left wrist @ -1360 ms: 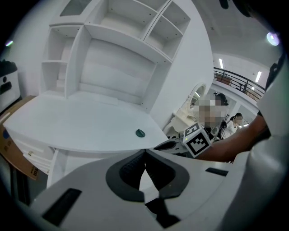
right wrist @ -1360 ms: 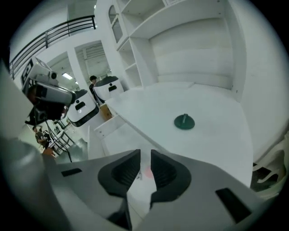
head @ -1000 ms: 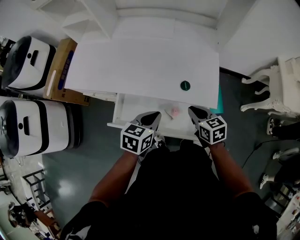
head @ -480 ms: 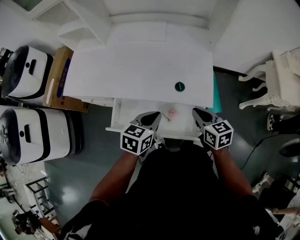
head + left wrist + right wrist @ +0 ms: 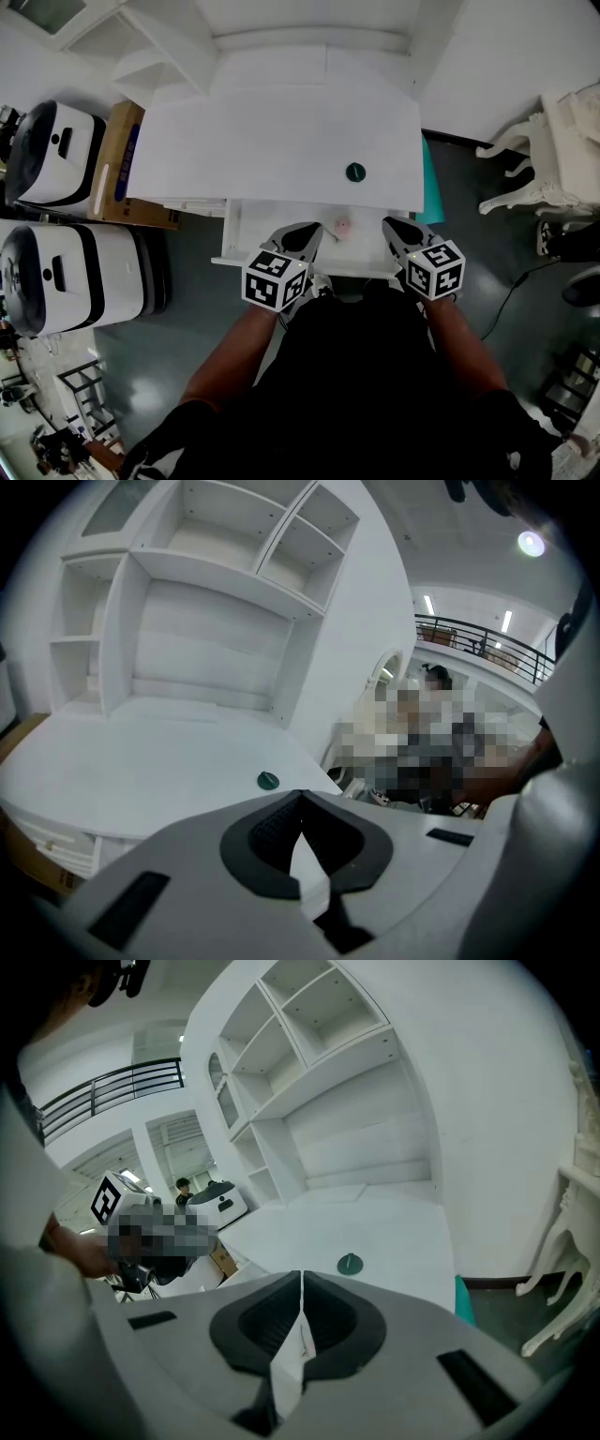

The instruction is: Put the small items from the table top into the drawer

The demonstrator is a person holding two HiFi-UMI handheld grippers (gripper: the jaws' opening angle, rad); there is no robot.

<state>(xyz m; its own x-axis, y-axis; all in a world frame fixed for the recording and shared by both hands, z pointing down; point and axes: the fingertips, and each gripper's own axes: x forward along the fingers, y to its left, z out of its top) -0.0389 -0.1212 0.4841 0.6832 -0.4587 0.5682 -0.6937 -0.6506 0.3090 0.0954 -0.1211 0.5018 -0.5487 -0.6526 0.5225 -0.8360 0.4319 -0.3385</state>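
A small round dark green item (image 5: pixel 354 172) lies on the white desk top (image 5: pixel 272 131), near its front right; it also shows as a green item (image 5: pixel 268 780) in the left gripper view and as a green item (image 5: pixel 350 1263) in the right gripper view. Below the desk's front edge the white drawer (image 5: pixel 253 230) stands open with a small pink item (image 5: pixel 343 225) inside. My left gripper (image 5: pixel 310 232) hovers over the drawer's front, left of the pink item, jaws shut and empty (image 5: pixel 300 795). My right gripper (image 5: pixel 392 227) hangs at the drawer's right end, shut and empty (image 5: pixel 301 1277).
A white shelf unit (image 5: pixel 187 583) rises at the back of the desk. Two white wheeled machines (image 5: pixel 56 141) (image 5: pixel 75 267) and a cardboard box (image 5: pixel 117 150) stand to the left. A white ornate chair (image 5: pixel 548 169) is on the right, a teal object (image 5: pixel 429 187) beside the desk.
The head view has shifted a little. My right gripper has drifted slightly to the right; the left gripper, drawer and items look unmoved.
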